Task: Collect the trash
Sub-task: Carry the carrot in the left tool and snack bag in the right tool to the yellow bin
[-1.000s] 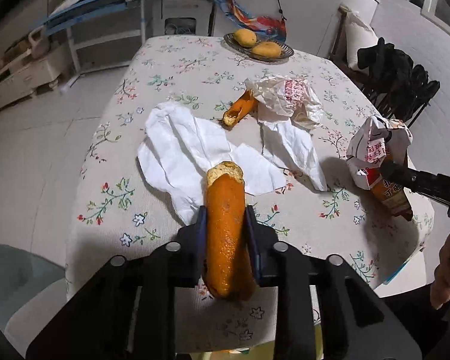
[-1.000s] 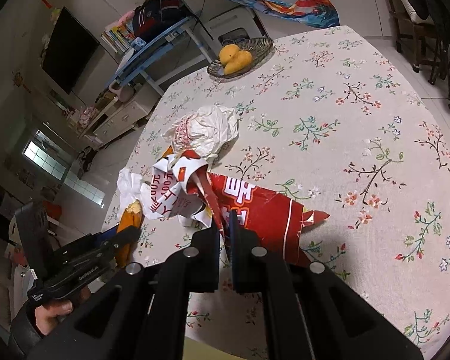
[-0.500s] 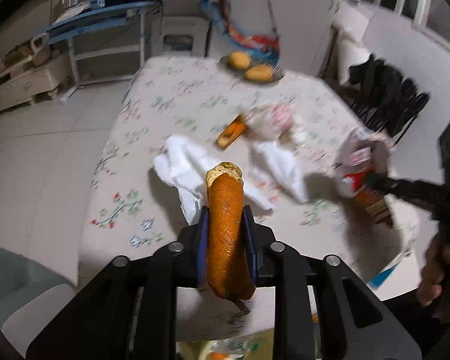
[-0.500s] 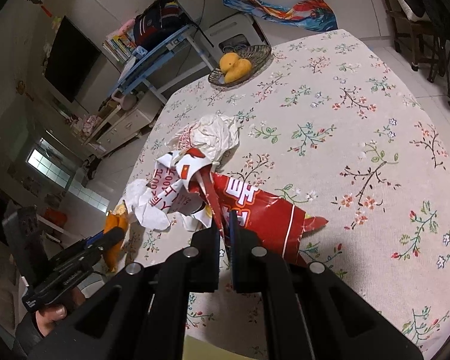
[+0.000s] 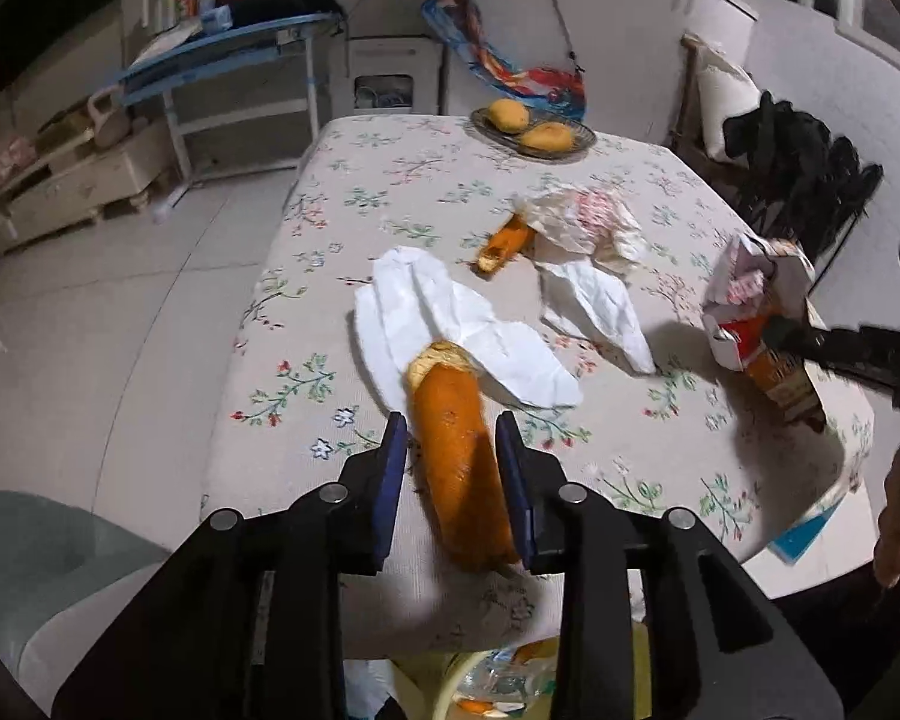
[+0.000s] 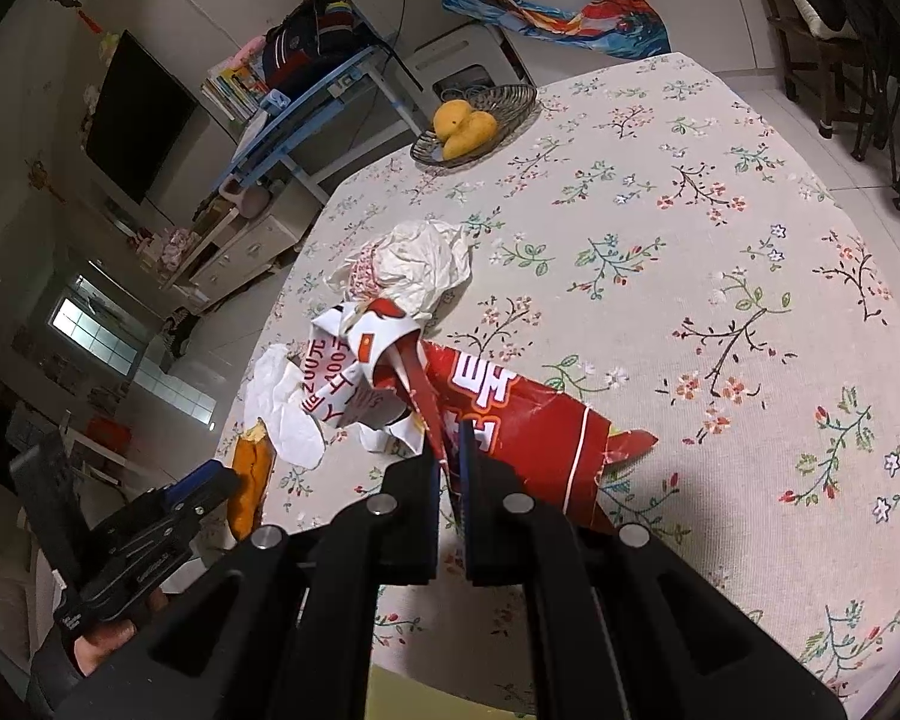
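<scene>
Orange bread stick (image 5: 459, 468) sits between the left tool's (image 5: 453, 468) opening jaws; it may miss the bin, seemingly just below the worktop (image 5: 390, 204) edge. Right tool (image 6: 448, 468), clamped on the red wrapper (image 6: 510, 420), could tear it.

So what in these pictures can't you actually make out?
- Bin: left wrist view, mostly hidden by the left gripper and the table edge.
- Orange peel: its lower end is hidden behind one opening jaw.
- Red wrapper: right wrist view, its near edge is covered by the shut right gripper.

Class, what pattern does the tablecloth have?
Small flowers and leafy sprigs on cream tablecloth; clearest in the right wrist view.
</scene>
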Motion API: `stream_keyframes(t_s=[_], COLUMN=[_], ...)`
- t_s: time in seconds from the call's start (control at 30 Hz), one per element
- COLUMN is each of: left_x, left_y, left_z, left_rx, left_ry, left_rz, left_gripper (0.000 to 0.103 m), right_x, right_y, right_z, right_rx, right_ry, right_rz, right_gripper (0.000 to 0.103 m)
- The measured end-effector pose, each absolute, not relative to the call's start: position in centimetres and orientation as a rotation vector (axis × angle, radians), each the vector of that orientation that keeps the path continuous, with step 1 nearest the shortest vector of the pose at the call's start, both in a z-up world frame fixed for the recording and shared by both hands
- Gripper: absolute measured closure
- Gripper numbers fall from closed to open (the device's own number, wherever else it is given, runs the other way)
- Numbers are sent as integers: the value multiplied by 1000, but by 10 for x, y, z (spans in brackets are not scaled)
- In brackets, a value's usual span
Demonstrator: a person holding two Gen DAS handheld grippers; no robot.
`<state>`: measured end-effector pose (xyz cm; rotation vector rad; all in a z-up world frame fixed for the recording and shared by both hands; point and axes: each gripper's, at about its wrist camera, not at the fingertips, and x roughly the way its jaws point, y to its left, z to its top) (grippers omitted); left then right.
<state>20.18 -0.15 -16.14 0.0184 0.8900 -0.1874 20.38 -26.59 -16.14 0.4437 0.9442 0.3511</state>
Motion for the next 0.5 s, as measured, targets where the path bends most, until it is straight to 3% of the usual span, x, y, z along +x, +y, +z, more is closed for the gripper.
stream_keyframes(t_s=[0.2, 0.5], left_x=[194, 176], left_y=[-13, 7], left_z=[-164, -137], left_rx=[97, -72], left_ry=[888, 782], left_rz=[-206, -260], left_gripper=[85, 88], right_x=[203, 200], right_y=[-265, -273], right_z=[-162, -157], right_rx=[421, 475], right_ry=[946, 909], right_rz=[335, 338], right_gripper=[97, 97])
